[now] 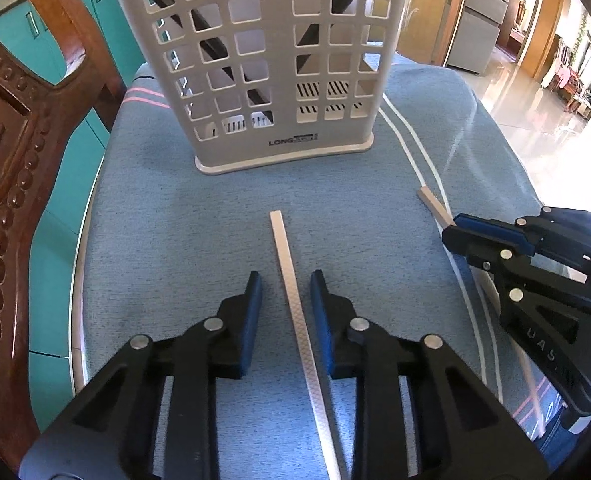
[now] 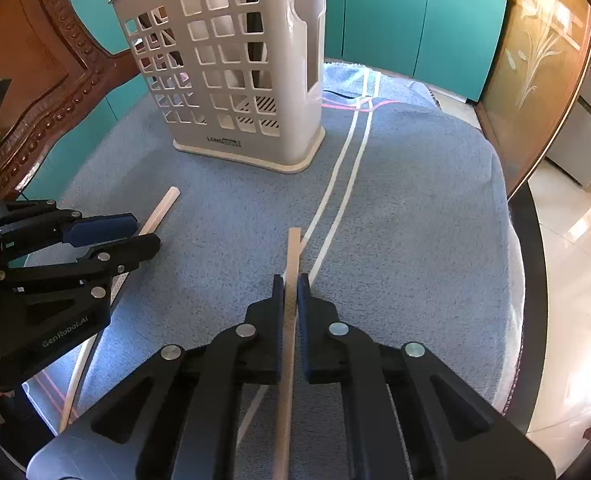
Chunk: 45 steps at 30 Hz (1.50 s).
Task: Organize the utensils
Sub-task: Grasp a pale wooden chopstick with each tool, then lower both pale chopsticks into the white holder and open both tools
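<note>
My right gripper [image 2: 291, 280] is clenched on a chopstick [image 2: 293, 252] at frame centre; its lower end runs out of view. My left gripper [image 1: 285, 280] is released, pads clear of a second chopstick [image 1: 291, 292] between them. Dark utensils inside the holder [image 1: 255, 60], top centre, are hard to identify

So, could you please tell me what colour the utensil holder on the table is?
The utensil holder is pale grey-white plastic with a square-hole grid, clearest in the right wrist view.

Blue towel-covered table [image 2: 415, 208] bears a utensil holder [image 2: 231, 80] and chopsticks [image 1: 285, 256]
</note>
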Each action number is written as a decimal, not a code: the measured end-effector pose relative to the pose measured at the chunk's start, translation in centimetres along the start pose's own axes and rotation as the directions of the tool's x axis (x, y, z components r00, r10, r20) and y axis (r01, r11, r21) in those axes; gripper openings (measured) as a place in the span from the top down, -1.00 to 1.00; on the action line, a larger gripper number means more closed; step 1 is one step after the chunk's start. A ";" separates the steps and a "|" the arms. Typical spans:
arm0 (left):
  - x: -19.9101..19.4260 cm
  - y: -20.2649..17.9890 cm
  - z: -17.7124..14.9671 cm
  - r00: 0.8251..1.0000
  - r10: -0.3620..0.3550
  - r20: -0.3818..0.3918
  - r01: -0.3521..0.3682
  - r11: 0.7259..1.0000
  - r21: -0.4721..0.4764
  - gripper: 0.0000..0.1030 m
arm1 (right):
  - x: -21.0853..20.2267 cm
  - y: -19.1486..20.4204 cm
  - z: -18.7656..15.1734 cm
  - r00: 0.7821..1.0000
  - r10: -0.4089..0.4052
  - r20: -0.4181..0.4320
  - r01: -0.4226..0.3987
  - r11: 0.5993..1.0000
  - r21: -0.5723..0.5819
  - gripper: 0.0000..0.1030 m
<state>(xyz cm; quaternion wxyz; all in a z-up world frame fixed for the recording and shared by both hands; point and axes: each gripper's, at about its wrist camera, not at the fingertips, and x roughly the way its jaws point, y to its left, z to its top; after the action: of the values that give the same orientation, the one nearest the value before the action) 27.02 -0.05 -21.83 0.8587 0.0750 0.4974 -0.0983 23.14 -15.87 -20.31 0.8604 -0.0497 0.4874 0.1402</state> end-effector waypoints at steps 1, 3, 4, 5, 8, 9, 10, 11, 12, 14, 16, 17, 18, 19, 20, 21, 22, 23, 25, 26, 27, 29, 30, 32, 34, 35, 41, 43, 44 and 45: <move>0.0 -0.1 0.0 1.000 0.001 0.000 -0.001 1.000 -0.001 0.50 | 0.0 0.0 0.0 1.000 -0.001 0.002 0.001 1.000 0.000 0.87; 0.0 -0.2 0.0 1.000 0.001 0.000 -0.001 1.000 0.000 0.50 | 0.0 0.0 0.1 1.000 -0.005 0.004 0.005 1.000 -0.002 0.87; 0.0 -0.1 0.0 1.000 0.001 0.000 -0.001 1.000 0.000 0.51 | 0.0 0.0 0.1 1.000 -0.007 0.004 0.007 1.000 -0.007 0.87; 0.0 -0.2 0.0 1.000 0.002 0.000 -0.002 1.000 0.002 0.51 | 0.0 0.2 0.2 1.000 -0.014 0.003 0.014 1.000 -0.017 0.87; 0.2 -0.3 0.3 1.000 0.002 0.000 -0.002 1.000 0.003 0.51 | -0.2 0.4 0.0 0.999 -0.038 -0.004 0.038 0.999 -0.031 0.80; 0.2 -0.3 0.3 1.000 0.003 0.000 -0.003 1.000 0.003 0.51 | -0.2 0.4 -0.1 0.999 -0.041 -0.003 0.040 0.999 -0.034 0.76; 0.2 -0.4 0.3 1.000 0.004 0.000 -0.004 1.000 0.003 0.51 | -0.3 0.4 -0.1 0.999 -0.045 -0.006 0.045 0.998 -0.038 0.64; 0.2 -0.3 0.3 1.000 0.004 0.000 -0.004 1.000 0.004 0.50 | -0.4 0.5 -0.2 0.999 -0.052 -0.006 0.051 0.998 -0.042 0.57; 0.2 -0.3 0.3 1.000 0.007 0.000 -0.007 1.000 0.005 0.50 | -0.5 0.5 -0.3 0.998 -0.055 -0.006 0.054 0.997 -0.045 0.56; 0.2 -0.3 0.3 1.000 0.009 0.000 -0.009 1.000 0.004 0.48 | -0.5 0.7 -0.5 0.998 -0.055 -0.017 0.054 0.997 -0.053 0.56; 0.1 -0.5 0.3 1.000 0.011 0.002 -0.011 1.000 0.002 0.48 | -0.5 0.8 -0.7 0.998 -0.055 -0.013 0.054 0.996 -0.064 0.63; 0.1 -0.7 0.3 1.000 0.013 0.002 -0.013 1.000 0.002 0.49 | -0.5 0.9 -0.7 0.999 -0.041 -0.014 0.040 0.997 -0.063 0.83; 0.1 -0.8 0.4 1.000 0.013 0.004 -0.013 1.000 0.003 0.51 | -0.5 0.8 -0.7 0.999 -0.030 -0.015 0.029 0.998 -0.059 0.87; 0.1 -0.9 0.4 1.000 0.004 0.005 -0.004 1.000 0.003 0.66 | -0.6 0.9 -0.8 1.000 -0.024 -0.013 0.023 0.998 -0.058 0.88; 0.1 -0.9 0.4 1.000 0.002 0.007 -0.002 1.000 0.002 0.81 | -0.8 1.0 -0.8 1.000 -0.025 -0.005 0.024 0.998 -0.061 0.88; 0.1 -1.0 0.5 1.000 0.009 0.011 -0.009 1.000 0.000 0.82 | -1.3 1.0 -0.8 1.000 -0.021 0.015 0.022 0.998 -0.064 0.88; 0.1 -1.0 0.5 1.000 0.017 0.020 -0.017 1.000 -0.003 0.83 | -1.8 1.0 -0.8 1.000 -0.013 0.028 0.015 0.998 -0.063 0.88; -0.1 -1.1 0.6 0.999 0.021 0.030 -0.021 1.000 -0.006 0.86 | -2.8 0.9 -0.6 0.998 0.003 0.061 0.000 0.999 -0.054 0.88; -1.4 -0.7 0.9 0.997 0.022 0.074 -0.020 0.999 -0.025 0.87 | -4.6 0.2 -0.3 0.993 0.026 0.113 -0.022 0.999 -0.033 0.88; -2.1 -0.6 1.0 0.995 0.023 0.094 -0.020 0.999 -0.033 0.86 | -6.2 -0.2 -0.1 0.987 0.042 0.155 -0.039 0.999 -0.020 0.88; -3.4 -0.3 1.2 0.991 0.020 0.132 -0.014 0.999 -0.044 0.87 | -7.7 -0.6 0.1 0.979 0.056 0.195 -0.055 0.998 -0.011 0.88; -5.8 0.0 1.4 0.981 0.012 0.193 -0.001 0.999 -0.052 0.87 | -10.3 -1.2 0.3 0.963 0.075 0.258 -0.077 0.997 -0.004 0.87; -7.6 0.2 1.5 0.971 -0.001 0.238 0.014 0.999 -0.053 0.87 | -12.0 -1.6 0.4 0.950 0.087 0.299 -0.090 0.996 -0.003 0.87; -10.5 0.6 1.5 0.952 -0.028 0.306 0.048 0.997 -0.058 0.87 | -14.9 -2.2 0.3 0.926 0.114 0.360 -0.121 0.993 -0.002 0.87; -13.9 1.1 1.5 0.922 -0.059 0.382 0.093 0.993 -0.071 0.87 | -17.2 -2.5 0.4 0.902 0.142 0.407 -0.155 0.988 0.000 0.87; -15.1 1.3 1.4 0.911 -0.058 0.407 0.096 0.993 -0.074 0.87 | -18.2 -2.7 0.6 0.891 0.151 0.429 -0.167 0.986 0.001 0.87; -23.6 2.5 3.7 0.809 -0.038 0.587 0.096 0.993 -0.069 0.87 | -23.0 -2.8 4.6 0.822 0.175 0.542 -0.186 0.982 -0.036 0.87; -26.0 3.2 5.8 0.764 -0.024 0.644 0.099 0.992 -0.081 0.87 | -24.2 -2.6 6.5 0.801 0.172 0.573 -0.178 0.983 -0.046 0.87; -26.6 3.7 6.5 0.748 -0.011 0.663 0.096 0.991 -0.092 0.87 | -24.7 -2.5 7.4 0.790 0.173 0.589 -0.176 0.983 -0.052 0.87; -27.5 4.1 7.6 0.720 0.012 0.693 0.093 0.989 -0.113 0.87 | -25.2 -2.5 8.0 0.783 0.176 0.597 -0.180 0.982 -0.054 0.87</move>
<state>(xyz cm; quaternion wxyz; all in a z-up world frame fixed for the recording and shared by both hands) 20.99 4.80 5.96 0.9829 -0.0385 0.1481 -0.1028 18.20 -21.34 5.17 0.9532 0.0459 0.1935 0.2278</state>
